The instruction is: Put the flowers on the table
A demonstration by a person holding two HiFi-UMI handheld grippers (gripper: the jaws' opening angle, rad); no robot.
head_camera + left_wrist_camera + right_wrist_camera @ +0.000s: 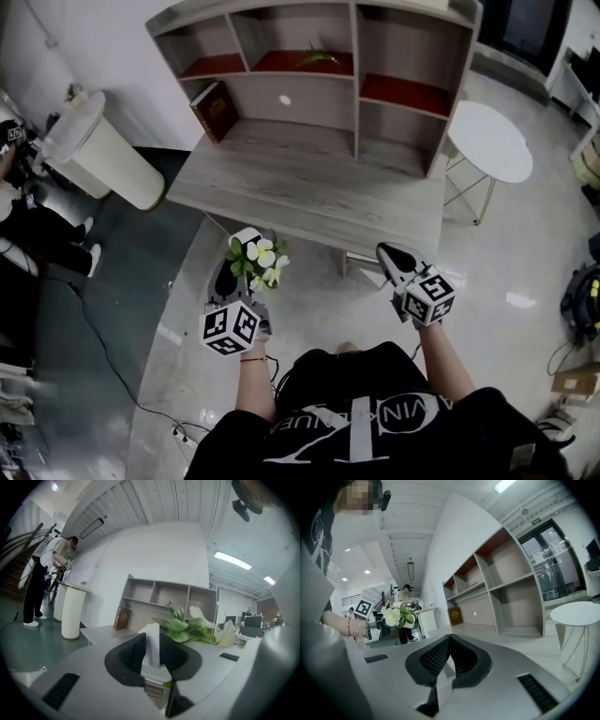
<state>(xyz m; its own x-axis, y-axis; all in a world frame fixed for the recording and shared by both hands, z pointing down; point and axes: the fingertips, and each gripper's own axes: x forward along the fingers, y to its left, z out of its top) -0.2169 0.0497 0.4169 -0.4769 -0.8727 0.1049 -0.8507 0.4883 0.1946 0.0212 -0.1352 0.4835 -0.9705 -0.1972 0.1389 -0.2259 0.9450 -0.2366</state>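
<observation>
Head view first: the left gripper [242,242] is carrying the flowers [259,260], white blooms on soft green leaves. They're over the floor, just short of the near edge of the worktop [309,183], a grey wood-grain slab with a shelf unit [319,56] standing along its back. So the worktop lies straight ahead of those jaws, and the left hand is the one with the load. The right gripper [392,253] is off to the side, about as near the edge. Left gripper view: the jaws are pinching a flat white base [152,644] upright between the ribbed black pads. The bunch leans off to the right above them, so its long axis runs more sideways than straight up. It looks light and floppy, so I'd guess it could tip if it's let go while leaning. Right gripper view: the jaws are pressed together with nothing between them. The flowers show far off to the left there, and a round white side table [576,613] on thin legs stands at the right.
</observation>
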